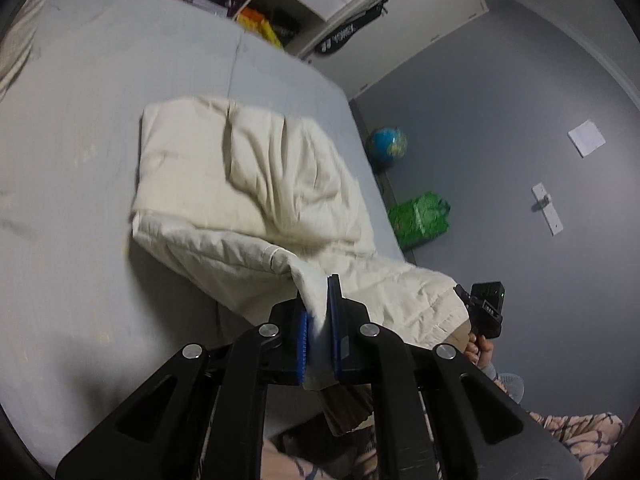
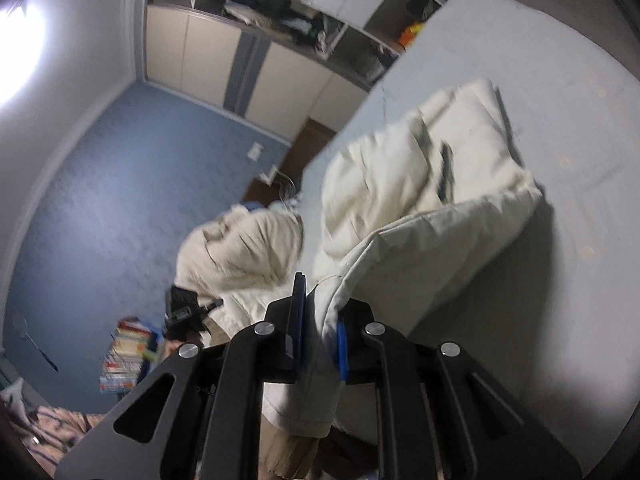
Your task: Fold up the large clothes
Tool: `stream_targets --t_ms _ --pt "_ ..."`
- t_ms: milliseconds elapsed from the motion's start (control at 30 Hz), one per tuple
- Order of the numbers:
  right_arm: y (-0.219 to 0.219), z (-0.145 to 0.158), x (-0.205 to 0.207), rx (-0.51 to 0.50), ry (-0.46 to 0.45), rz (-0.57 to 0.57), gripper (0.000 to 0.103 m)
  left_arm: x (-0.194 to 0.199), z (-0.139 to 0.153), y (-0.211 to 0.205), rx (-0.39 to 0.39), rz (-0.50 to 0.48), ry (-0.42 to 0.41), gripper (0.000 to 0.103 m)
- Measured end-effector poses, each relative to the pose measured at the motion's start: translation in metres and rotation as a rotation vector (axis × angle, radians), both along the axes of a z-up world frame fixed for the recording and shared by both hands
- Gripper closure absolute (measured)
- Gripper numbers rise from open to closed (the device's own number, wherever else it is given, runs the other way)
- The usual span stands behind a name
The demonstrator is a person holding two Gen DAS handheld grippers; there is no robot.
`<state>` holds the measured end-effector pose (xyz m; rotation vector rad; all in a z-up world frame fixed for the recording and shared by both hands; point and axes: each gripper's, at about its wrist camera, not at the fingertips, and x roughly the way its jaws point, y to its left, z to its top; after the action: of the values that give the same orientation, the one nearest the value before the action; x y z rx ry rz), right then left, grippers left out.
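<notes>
Your left gripper (image 1: 320, 312) and right gripper (image 2: 320, 312) each pinch an edge of the cream garment (image 1: 256, 184), which lies rumpled on the grey mattress (image 1: 80, 160) toward 12 o'clock and drapes off the bed's edge. Motion blur smears the cloth in the right wrist view, and its hem drops out of sight behind your gripper frames at 6 o'clock. At 1 o'clock in the left view, a black racket bag (image 1: 352, 34) reads "YONEX"; the book stack's (image 2: 124, 356) spines stay illegible.
</notes>
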<state>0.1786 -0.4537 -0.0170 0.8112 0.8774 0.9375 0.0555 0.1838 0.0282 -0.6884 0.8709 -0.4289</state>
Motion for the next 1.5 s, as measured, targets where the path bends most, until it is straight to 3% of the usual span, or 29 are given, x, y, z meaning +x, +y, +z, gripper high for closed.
stream_targets --t_ms 367,500,833,1133,1500 --pt "0.016 0.03 0.088 0.117 -0.005 -0.099 0.093 0.041 0.027 0.037 -0.078 0.084 -0.061 0.095" --pt "0.02 0.028 0.119 0.14 0.009 -0.144 0.093 0.068 0.03 0.046 -0.112 0.124 -0.069 0.095" --pt "0.024 0.005 0.199 0.186 0.112 -0.266 0.093 0.131 0.033 0.069 -0.111 0.208 -0.083 0.095" --pt "0.041 -0.038 0.262 0.137 0.234 -0.367 0.092 0.203 0.0 0.086 -0.118 0.298 -0.013 0.095" --pt "0.059 -0.113 0.3 0.098 0.406 -0.422 0.092 0.261 -0.078 0.108 -0.09 0.386 0.172 0.091"
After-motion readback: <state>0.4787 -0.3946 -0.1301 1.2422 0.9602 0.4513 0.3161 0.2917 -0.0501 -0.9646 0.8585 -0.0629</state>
